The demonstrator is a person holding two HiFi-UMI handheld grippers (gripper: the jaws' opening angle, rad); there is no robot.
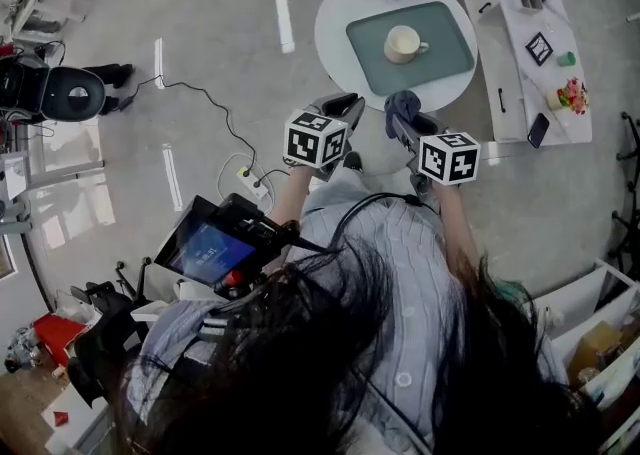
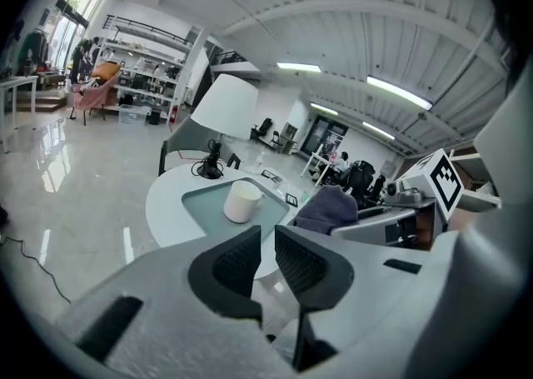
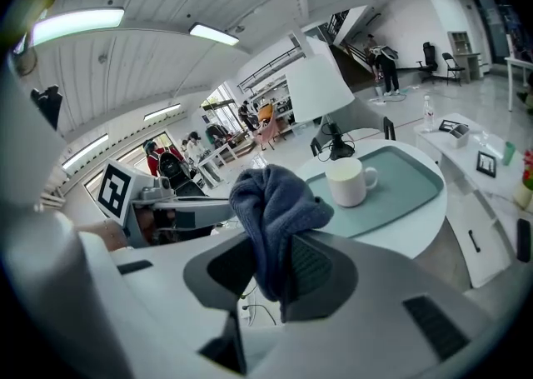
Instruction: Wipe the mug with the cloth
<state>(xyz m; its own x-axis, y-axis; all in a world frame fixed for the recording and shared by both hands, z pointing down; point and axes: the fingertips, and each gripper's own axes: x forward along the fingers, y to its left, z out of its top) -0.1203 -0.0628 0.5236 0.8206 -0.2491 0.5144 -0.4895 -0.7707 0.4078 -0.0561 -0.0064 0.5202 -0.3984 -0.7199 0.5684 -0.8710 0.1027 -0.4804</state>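
Jaws on the right gripper (image 3: pixel 271 262) are clamped tight on the cloth (image 3: pixel 272 192), a dark blue bundle bulging up above the pads, while the left gripper (image 2: pixel 267 246) has its jaws pressed almost together with nothing between them. Both grippers hang side by side in the air, just short of the round white desk (image 1: pixel 334 31). On that desk sits a grey-green tray (image 1: pixel 447 51), and there's the mug (image 1: pixel 402 43), cream-coloured and upright in the middle of the tray. Its handle points to the person's right, and it's well apart from the cloth. Only the desk's near rim and the tray's edge lie between cloth and mug. At the far side stands a lamp (image 2: pixel 225 106) with a white shade, its black base just beyond the tray. To the right, a long white desk (image 1: pixel 515 63) carries small picture frames, a green cup (image 1: pixel 566 59), a bunch of flowers (image 1: pixel 572 95) and a dark phone (image 1: pixel 538 130). Down below is a glossy grey floor (image 1: pixel 220 3) marked with white strips, and a black cable (image 1: pixel 205 95) snakes toward a power strip (image 1: pixel 250 176). A screen (image 1: pixel 208 249) glows blue at the person's waist. Around all this is a big open hall with a ribbed ceiling, strip lights, shelving and people far off.
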